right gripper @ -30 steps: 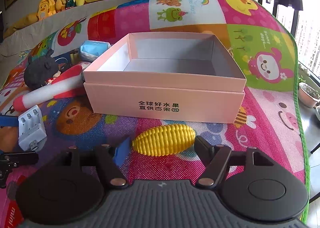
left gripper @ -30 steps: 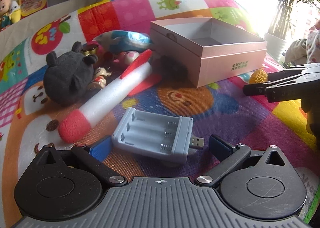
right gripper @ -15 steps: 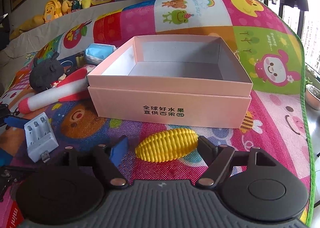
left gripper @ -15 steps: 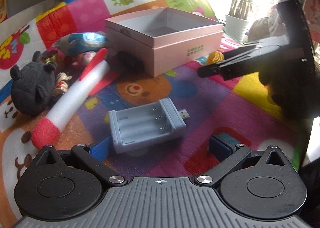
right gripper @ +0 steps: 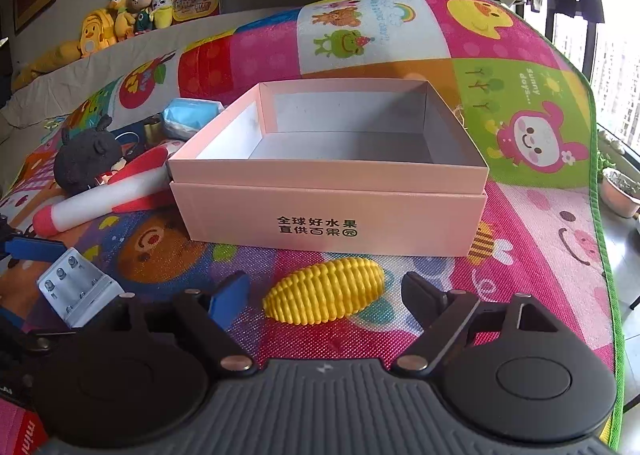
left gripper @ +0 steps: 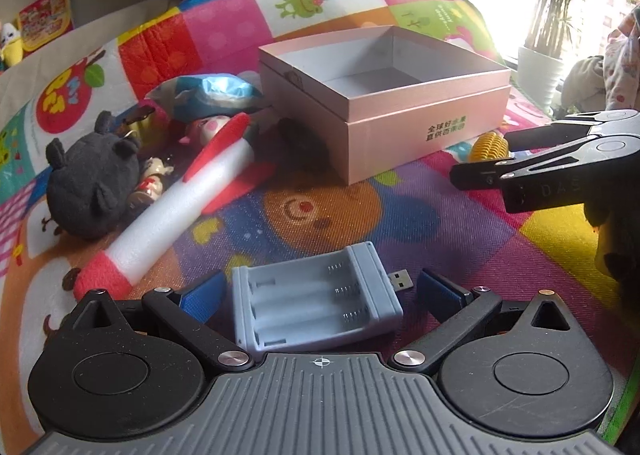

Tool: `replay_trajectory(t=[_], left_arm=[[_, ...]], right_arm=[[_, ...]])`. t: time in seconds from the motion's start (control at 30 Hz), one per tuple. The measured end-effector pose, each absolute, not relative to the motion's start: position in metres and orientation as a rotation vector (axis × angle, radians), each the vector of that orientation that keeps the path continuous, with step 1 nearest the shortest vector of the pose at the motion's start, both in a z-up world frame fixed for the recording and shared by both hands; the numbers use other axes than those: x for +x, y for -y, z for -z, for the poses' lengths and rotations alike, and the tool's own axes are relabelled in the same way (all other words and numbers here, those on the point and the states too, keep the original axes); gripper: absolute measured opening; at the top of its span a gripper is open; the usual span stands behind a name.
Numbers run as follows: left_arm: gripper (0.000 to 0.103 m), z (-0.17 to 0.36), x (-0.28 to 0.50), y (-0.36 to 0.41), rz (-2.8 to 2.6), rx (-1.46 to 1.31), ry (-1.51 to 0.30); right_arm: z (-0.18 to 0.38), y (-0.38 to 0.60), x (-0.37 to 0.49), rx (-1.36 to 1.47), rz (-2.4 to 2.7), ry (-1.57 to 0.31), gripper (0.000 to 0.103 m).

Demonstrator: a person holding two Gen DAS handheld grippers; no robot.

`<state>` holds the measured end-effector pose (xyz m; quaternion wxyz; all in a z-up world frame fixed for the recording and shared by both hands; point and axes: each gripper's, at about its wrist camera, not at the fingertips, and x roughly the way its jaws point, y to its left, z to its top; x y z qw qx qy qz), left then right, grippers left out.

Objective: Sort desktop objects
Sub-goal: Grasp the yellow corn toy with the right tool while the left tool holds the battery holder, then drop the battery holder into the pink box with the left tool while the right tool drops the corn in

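Right gripper [right gripper: 326, 289]: jaws opening, wider than a second ago, now standing clear on both sides of the yellow toy corn [right gripper: 325, 292]. Corn between the fingers but untouched, lying flat on the play mat [right gripper: 532, 215], just in front of the pink box [right gripper: 328, 211]. Position over the corn unchanged. Reads as a pre-grasp widening: corn not yet taken, closing probably next.

Left gripper [left gripper: 320, 289]: released, blue pads well apart, grey battery charger [left gripper: 316, 305] between them, no visible contact on either side. Compared with half a second ago, view swung back toward the box, charger now sitting squarer between the fingers, USB plug pointing toward the right pad. Charger also not yet picked up.

Outward: box open and empty, so nothing sorted so far; front wall just beyond the corn, rim higher than both items, so a lift needed before any move inward. Open mat between charger and box. Left of the box, crowded: foam rocket [left gripper: 172, 207], dark plush [left gripper: 94, 179], small figures, blue packet, some touching each other. Right gripper visible from the left wrist view, near the box's right corner; two grippers apart but sharing the approach to the box. Mat's green edge close on the right, bare floor beyond.
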<state>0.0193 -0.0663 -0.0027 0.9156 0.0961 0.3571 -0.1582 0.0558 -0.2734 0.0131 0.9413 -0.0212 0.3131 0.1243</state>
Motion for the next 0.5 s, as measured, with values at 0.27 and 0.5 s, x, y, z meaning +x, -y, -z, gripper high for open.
replay_trajectory(t=[0.27, 0.5], left_arm=[[0.096, -0.001, 0.008, 0.058, 0.305, 0.175, -0.746], [0.096, -0.011, -0.028, 0.049, 0.318, 0.213, -0.718]], right_arm=[[-0.013, 0.269, 0.059, -0.063, -0.297, -0.651, 0.084], [-0.021, 0.269, 0.037, -0.115, -0.268, -0.64, 0.064]])
